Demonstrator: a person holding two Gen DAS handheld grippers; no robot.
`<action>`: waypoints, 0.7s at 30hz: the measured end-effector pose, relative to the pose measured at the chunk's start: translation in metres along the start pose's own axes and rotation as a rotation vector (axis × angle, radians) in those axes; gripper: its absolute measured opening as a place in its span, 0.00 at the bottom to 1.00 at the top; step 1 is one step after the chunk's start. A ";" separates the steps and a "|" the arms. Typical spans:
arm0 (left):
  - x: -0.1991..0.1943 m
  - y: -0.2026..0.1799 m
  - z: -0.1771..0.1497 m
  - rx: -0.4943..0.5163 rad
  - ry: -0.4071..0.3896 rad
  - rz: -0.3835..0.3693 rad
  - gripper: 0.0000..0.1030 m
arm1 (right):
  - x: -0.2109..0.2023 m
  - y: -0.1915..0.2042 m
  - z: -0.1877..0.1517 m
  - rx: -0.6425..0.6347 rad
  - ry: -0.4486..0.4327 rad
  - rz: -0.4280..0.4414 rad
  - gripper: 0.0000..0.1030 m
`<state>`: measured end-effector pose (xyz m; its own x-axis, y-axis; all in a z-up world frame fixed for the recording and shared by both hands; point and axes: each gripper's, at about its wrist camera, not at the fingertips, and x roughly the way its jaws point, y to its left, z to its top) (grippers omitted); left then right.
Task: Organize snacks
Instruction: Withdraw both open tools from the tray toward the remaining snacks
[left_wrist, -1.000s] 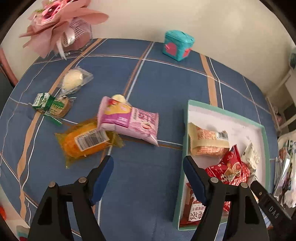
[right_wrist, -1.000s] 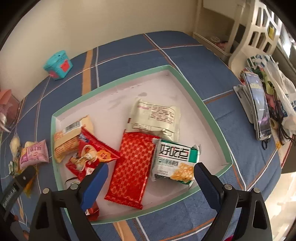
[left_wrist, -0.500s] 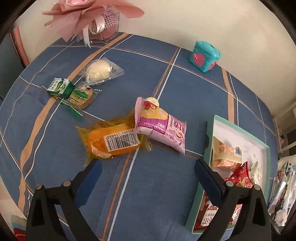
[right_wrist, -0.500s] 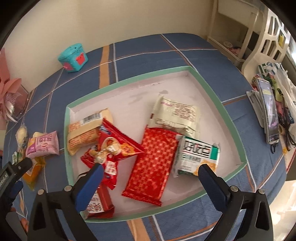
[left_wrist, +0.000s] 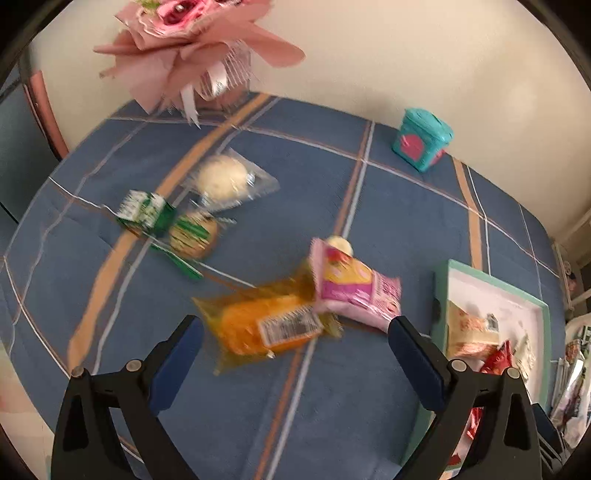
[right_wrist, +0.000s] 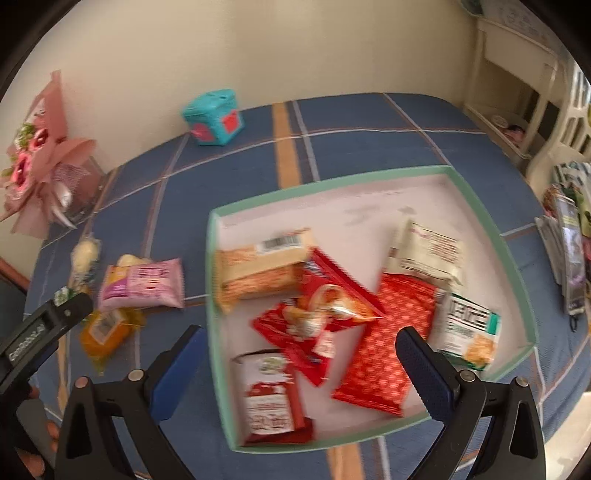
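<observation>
My left gripper (left_wrist: 293, 332) is open and empty, above the orange wrapped cake (left_wrist: 264, 326). A pink snack packet (left_wrist: 354, 291) lies just right of the cake. A green wrapped cookie (left_wrist: 192, 232), a small green packet (left_wrist: 144, 212) and a clear-wrapped white bun (left_wrist: 223, 181) lie farther back left. My right gripper (right_wrist: 299, 350) is open and empty, over the green-rimmed white tray (right_wrist: 491, 236), which holds several snack packets, among them a red patterned one (right_wrist: 388, 332). The tray also shows in the left wrist view (left_wrist: 441, 280).
A teal box (left_wrist: 421, 138) stands near the wall at the back. A pink bouquet (left_wrist: 195, 48) stands at the back left corner. A phone and bags (right_wrist: 570, 251) lie beyond the table's right edge. The blue checked cloth (left_wrist: 406, 221) covers the table.
My left gripper has swung left and forward, so the orange cake now lies between its fingers. My right gripper has pulled back and turned left, showing more of the table left of the tray.
</observation>
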<state>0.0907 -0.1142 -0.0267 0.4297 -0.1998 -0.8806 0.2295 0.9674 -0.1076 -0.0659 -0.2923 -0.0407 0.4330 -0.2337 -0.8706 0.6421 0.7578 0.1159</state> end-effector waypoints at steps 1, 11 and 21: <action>-0.001 0.003 0.001 -0.007 -0.008 0.002 0.97 | 0.000 0.005 0.000 -0.010 -0.004 0.004 1.00; -0.001 0.039 0.007 -0.081 -0.022 0.016 0.97 | -0.003 0.056 -0.002 -0.108 -0.025 0.065 1.00; 0.004 0.077 0.014 -0.115 -0.020 0.042 0.97 | 0.013 0.102 -0.011 -0.193 0.014 0.212 1.00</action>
<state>0.1222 -0.0425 -0.0321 0.4544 -0.1606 -0.8762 0.1096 0.9862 -0.1239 -0.0021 -0.2117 -0.0455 0.5352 -0.0507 -0.8432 0.4057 0.8909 0.2040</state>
